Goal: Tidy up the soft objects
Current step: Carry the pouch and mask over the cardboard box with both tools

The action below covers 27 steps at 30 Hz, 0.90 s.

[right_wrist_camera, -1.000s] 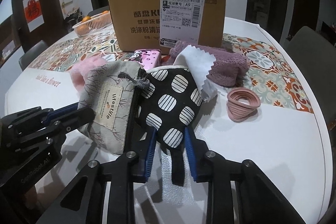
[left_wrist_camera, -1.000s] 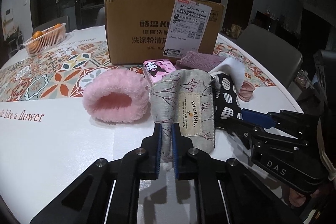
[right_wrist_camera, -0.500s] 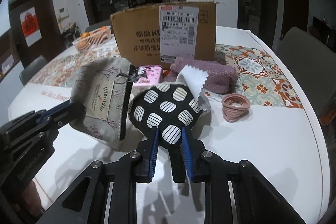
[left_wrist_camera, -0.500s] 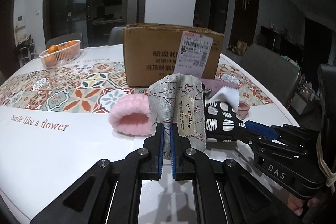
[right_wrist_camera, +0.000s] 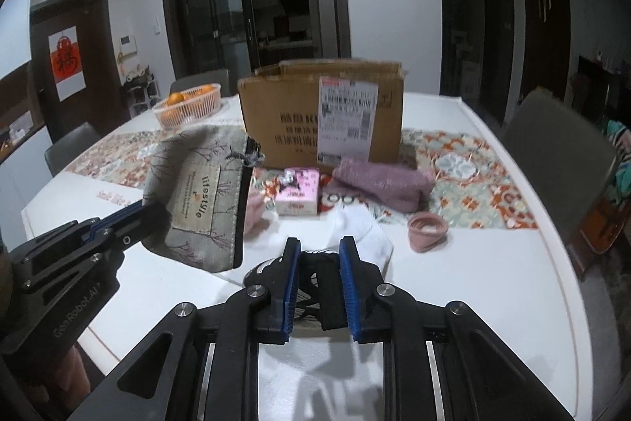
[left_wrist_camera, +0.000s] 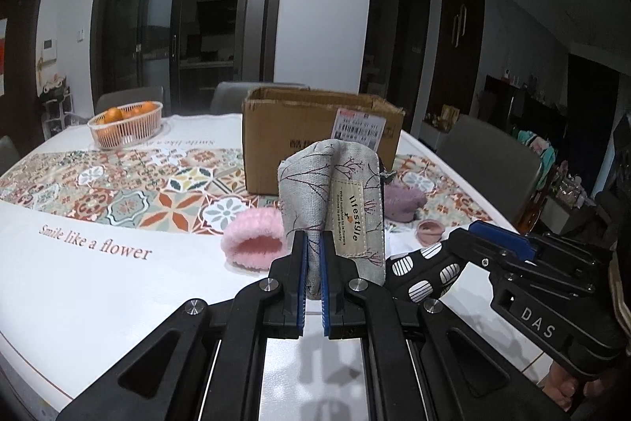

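Note:
My left gripper (left_wrist_camera: 313, 251) is shut on a grey "lifestyle" zip pouch (left_wrist_camera: 339, 208) and holds it upright above the table; the pouch also shows in the right wrist view (right_wrist_camera: 201, 200). My right gripper (right_wrist_camera: 318, 255) is shut on a black pouch with white striped dots (left_wrist_camera: 426, 273), which droops below its fingers (right_wrist_camera: 292, 275). A pink fluffy cuff (left_wrist_camera: 254, 243), a mauve towel (right_wrist_camera: 378, 182), a white cloth (right_wrist_camera: 361, 231) and a pink soft cup (right_wrist_camera: 426, 229) lie on the table.
An open cardboard box (right_wrist_camera: 321, 117) stands behind the soft things, with a small pink box (right_wrist_camera: 297, 196) in front of it. A basket of oranges (left_wrist_camera: 126, 123) sits far left. Grey chairs (right_wrist_camera: 560, 152) ring the white table (left_wrist_camera: 79, 294).
Both grippers have risen and pulled back from the pile, lifting the grey pouch and the dotted pouch off the table. The white cloth has slid off the dotted pouch.

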### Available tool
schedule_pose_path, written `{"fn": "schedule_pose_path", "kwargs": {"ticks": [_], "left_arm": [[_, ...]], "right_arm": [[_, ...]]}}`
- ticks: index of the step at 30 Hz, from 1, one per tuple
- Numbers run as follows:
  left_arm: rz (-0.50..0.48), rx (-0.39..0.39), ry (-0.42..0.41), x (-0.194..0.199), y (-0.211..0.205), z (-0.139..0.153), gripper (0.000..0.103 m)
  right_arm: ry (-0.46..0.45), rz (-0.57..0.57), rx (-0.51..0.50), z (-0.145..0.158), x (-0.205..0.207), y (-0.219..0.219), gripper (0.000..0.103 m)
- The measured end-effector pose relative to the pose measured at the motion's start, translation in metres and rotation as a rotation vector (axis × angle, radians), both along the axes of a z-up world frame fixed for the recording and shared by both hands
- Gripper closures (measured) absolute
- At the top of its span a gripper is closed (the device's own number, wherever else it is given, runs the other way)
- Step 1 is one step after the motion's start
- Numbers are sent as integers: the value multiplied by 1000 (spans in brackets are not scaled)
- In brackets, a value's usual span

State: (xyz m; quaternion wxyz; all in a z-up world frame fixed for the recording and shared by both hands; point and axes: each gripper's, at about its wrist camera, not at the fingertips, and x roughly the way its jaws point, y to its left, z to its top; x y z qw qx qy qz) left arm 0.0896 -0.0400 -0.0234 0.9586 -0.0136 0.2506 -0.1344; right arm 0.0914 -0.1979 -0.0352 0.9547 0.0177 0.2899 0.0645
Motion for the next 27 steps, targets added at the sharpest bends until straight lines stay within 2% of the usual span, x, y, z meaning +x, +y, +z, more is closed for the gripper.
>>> {"fn": "schedule_pose_path", "kwargs": {"ticks": [12, 27], "left_arm": [[-1, -8, -93, -4, 3, 29, 96], [27, 4, -184, 39, -1, 60, 96]], "right_arm": [[-121, -34, -15, 36, -13, 1, 81], [-265, -109, -35, 75, 19, -5, 81]]}}
